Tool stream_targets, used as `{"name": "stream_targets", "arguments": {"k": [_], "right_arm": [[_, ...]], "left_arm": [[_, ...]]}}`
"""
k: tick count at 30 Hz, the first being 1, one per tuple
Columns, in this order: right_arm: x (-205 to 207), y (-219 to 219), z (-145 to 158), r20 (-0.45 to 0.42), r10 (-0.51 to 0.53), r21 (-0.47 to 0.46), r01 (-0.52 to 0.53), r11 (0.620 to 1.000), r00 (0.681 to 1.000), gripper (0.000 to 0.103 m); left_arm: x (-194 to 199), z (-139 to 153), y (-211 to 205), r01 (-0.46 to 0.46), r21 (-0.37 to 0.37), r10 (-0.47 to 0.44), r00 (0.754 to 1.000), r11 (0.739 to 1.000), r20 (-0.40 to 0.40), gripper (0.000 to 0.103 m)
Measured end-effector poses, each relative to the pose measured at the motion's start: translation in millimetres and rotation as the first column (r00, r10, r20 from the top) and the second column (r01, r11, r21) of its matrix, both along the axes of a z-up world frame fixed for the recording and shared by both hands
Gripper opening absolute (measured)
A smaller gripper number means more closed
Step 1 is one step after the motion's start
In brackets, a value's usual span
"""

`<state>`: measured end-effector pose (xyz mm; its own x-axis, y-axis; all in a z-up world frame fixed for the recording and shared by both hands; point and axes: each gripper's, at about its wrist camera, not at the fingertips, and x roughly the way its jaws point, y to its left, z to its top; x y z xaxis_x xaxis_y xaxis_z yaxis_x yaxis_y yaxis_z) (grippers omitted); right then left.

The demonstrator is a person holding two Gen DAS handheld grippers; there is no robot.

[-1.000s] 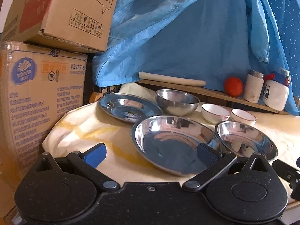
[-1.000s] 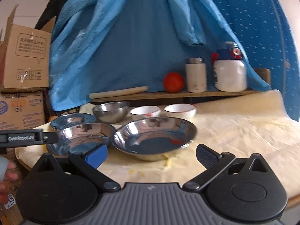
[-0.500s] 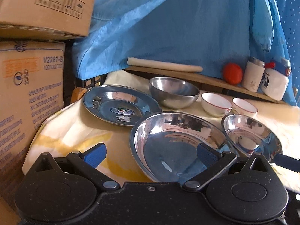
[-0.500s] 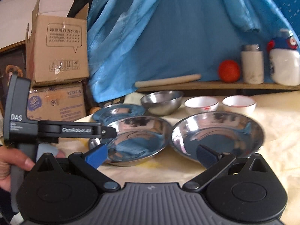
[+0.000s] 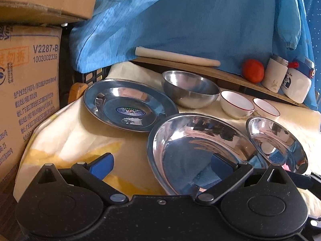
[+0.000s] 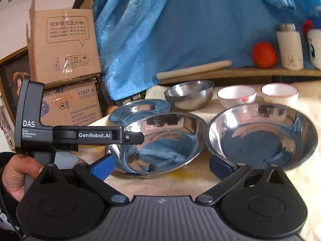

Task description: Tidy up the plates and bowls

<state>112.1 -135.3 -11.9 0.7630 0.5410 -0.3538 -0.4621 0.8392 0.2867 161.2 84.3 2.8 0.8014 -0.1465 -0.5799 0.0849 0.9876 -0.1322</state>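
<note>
Two deep steel dishes sit side by side near the front of the cloth-covered table [image 5: 66, 132]: a larger dish [image 5: 200, 150] [image 6: 160, 140] and a right dish [image 5: 276, 140] [image 6: 262, 134]. Behind them lie a flat steel plate [image 5: 130, 106] [image 6: 140, 110], a steel bowl [image 5: 190, 89] [image 6: 188, 96] and two white bowls [image 5: 236, 104] [image 6: 236, 96]. My left gripper [image 5: 161, 164] is open, its right pad over the larger dish's near rim. My right gripper [image 6: 161, 165] is open and holds nothing, low in front of both dishes.
Stacked cardboard boxes [image 5: 28, 80] stand at the table's left. A blue cloth [image 5: 190, 20] hangs behind. A wooden shelf at the back carries a rolling pin [image 5: 176, 57], an orange ball [image 5: 252, 70] and two white containers [image 5: 276, 74]. A hand [image 6: 16, 172] holds the left gripper's handle.
Both grippers have moved forward and left toward the steel dishes. The left gripper's tip now reaches the larger dish's rim. Both stayed open.
</note>
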Motion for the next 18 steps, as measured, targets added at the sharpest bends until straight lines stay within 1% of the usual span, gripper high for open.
{"name": "stream_targets", "arguments": {"k": [4, 7, 9, 12, 16, 18], "right_arm": [[6.5, -1.7, -3.3, -0.039, -0.011, 0.028, 0.013, 1.0, 0.999, 0.103], [11.7, -4.5, -5.7, -0.067, -0.022, 0.066, 0.026, 0.997, 0.998, 0.102], [12.8, -5.0, -5.8, -0.064, -0.028, 0.078, 0.033, 0.996, 0.998, 0.101], [14.2, -3.9, -5.5, -0.062, -0.039, 0.092, 0.045, 0.995, 0.997, 0.094], [17.6, -2.4, -8.2, -0.082, -0.043, 0.116, 0.053, 0.992, 0.996, 0.084], [19.1, -3.0, -10.3, -0.099, -0.051, 0.126, 0.063, 0.99, 0.994, 0.079]], "left_arm": [[4.3, -1.8, 0.5, 0.01, 0.009, -0.01, 1.0, 1.0, -0.007, 0.102], [4.3, -1.9, 0.2, 0.02, 0.017, -0.02, 1.0, 1.0, -0.003, 0.102], [4.1, -1.9, 1.4, 0.022, 0.016, -0.022, 1.0, 1.0, 0.0, 0.102], [2.6, -2.2, 3.8, 0.025, 0.0, -0.025, 1.0, 1.0, 0.005, 0.101], [0.2, -1.0, 7.5, 0.019, -0.017, -0.019, 1.0, 1.0, 0.002, 0.088], [-0.8, 0.0, 9.1, 0.016, -0.025, -0.016, 1.0, 1.0, 0.001, 0.078]]}}
